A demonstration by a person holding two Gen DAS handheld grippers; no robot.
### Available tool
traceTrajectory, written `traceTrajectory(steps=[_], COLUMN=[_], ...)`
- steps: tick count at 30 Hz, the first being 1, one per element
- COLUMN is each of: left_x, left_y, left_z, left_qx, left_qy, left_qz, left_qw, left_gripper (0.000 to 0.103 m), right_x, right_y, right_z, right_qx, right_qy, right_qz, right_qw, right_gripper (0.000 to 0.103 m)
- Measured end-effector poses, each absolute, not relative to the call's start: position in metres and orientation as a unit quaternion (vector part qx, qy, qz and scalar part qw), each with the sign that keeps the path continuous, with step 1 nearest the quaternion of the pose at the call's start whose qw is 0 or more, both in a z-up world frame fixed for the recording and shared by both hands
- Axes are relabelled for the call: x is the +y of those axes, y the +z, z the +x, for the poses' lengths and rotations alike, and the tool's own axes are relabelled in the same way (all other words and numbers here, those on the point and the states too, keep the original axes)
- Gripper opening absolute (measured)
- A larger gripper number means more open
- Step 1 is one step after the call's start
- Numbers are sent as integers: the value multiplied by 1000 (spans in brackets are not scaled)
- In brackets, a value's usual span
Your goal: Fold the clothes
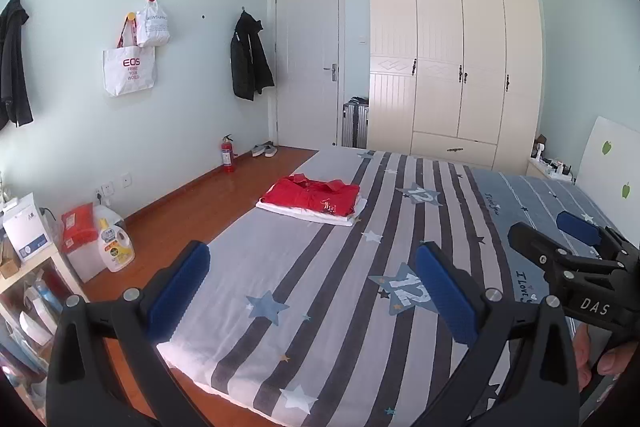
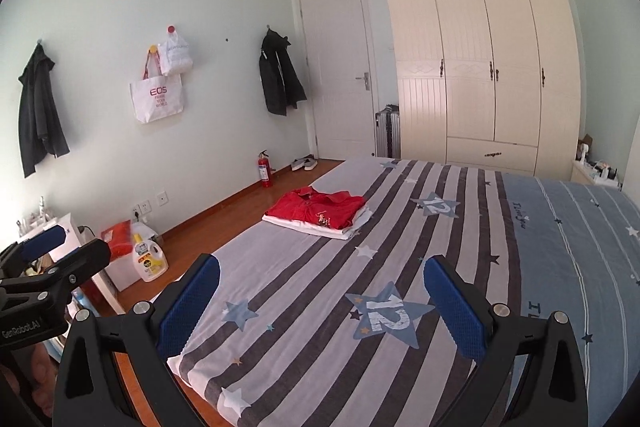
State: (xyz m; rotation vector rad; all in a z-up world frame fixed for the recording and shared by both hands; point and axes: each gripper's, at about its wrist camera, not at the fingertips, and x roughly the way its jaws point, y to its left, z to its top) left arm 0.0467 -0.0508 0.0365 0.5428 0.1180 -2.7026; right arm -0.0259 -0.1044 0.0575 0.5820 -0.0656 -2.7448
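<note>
Left wrist: left gripper (image 1: 312, 291) and right gripper (image 2: 320, 303) fingers apart, empty, over striped bed (image 1: 320, 327); folded red shirt (image 1: 314, 199) on bed, wardrobe (image 1: 456, 67) beyond bed

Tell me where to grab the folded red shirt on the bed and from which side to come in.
Grip the red shirt at its near folded edge, coming in low from the foot of the bed where the grippers are. It lies flat on a white garment, collar toward the far left, so a shallow pinch at that edge probably lifts the red layer alone.
</note>
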Motion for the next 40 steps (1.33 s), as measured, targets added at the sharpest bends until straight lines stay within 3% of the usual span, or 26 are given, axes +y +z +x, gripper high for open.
traceTrajectory(steps=[40], left_x=[-47], left_y=[26], left_z=[38], left_qx=[54], left_qy=[-962], left_qz=[188], left_qw=[190], left_gripper=[102], right_x=[-103], right_y=[48], right_z=[-30], right_qx=[-15], right_qy=[-965], right_qz=[203], right_qw=[165], right_gripper=[101])
